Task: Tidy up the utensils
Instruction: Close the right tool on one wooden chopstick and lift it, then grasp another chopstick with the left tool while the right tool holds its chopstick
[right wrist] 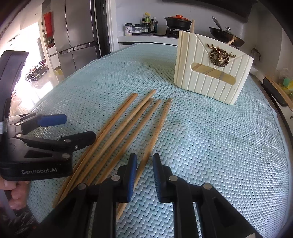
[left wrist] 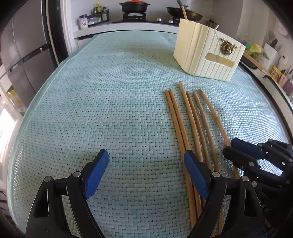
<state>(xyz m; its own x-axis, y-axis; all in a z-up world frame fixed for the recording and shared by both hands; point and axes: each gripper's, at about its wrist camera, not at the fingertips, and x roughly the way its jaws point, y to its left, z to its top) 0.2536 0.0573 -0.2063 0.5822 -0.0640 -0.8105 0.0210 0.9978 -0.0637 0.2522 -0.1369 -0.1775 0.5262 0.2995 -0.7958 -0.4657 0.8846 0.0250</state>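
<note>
Left wrist: your left gripper [left wrist: 146, 161] has its fingers spread over the green woven tabletop [left wrist: 109, 91]; chopsticks [left wrist: 185, 117] lie at 3 o'clock, holder [left wrist: 207, 53] at 1, stove [left wrist: 135, 16] beyond.

Right wrist: your right gripper [right wrist: 144, 161] has its fingers nearly together around one chopstick's [right wrist: 157, 131] end; whether they pinch it I cannot tell. Fridge [right wrist: 77, 33] at 11.

matt wooden chopsticks [right wrist: 128, 128] lie on a woven, textured pale-green mat [left wrist: 109, 109]; the ribbed cream holder [right wrist: 210, 80] looks like smooth plastic, its emblem [right wrist: 218, 55] brassy metal.
</note>
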